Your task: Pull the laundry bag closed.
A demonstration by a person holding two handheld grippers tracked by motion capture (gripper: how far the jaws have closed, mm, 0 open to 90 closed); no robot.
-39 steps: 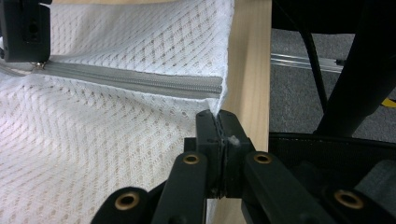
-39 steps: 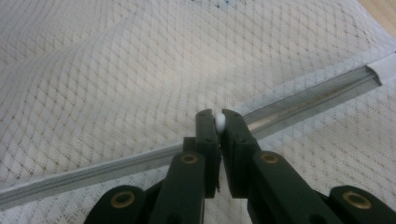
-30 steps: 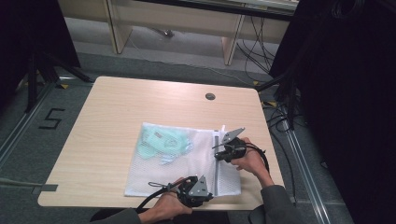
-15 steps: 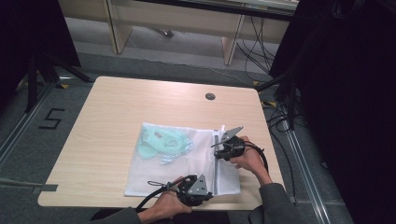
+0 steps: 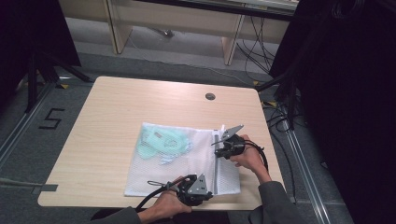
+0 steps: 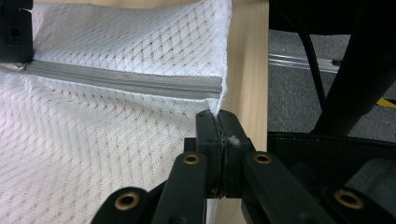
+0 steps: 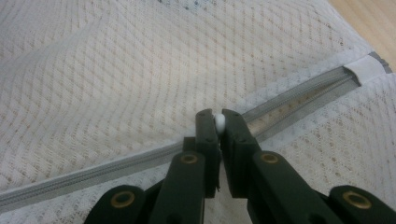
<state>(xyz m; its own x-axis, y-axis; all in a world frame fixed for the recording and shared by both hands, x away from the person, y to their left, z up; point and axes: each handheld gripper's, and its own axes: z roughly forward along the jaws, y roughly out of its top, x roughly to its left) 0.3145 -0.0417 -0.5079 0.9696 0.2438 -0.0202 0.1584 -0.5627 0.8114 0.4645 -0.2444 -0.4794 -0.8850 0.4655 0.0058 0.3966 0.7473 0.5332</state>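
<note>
The right gripper [image 7: 218, 122] is pinching the small white zipper pull [image 7: 219, 123] of the white mesh laundry bag [image 5: 187, 161] lying on the pale wooden table [image 5: 116, 112]. The grey zipper [image 6: 126, 82] is running toward the left gripper [image 6: 218, 128], which is clamping the bag's near corner.

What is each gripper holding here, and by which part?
The right gripper pinches the white zipper pull of the mesh laundry bag. The left gripper is clamped on the bag's corner edge near the zipper's end.
</note>
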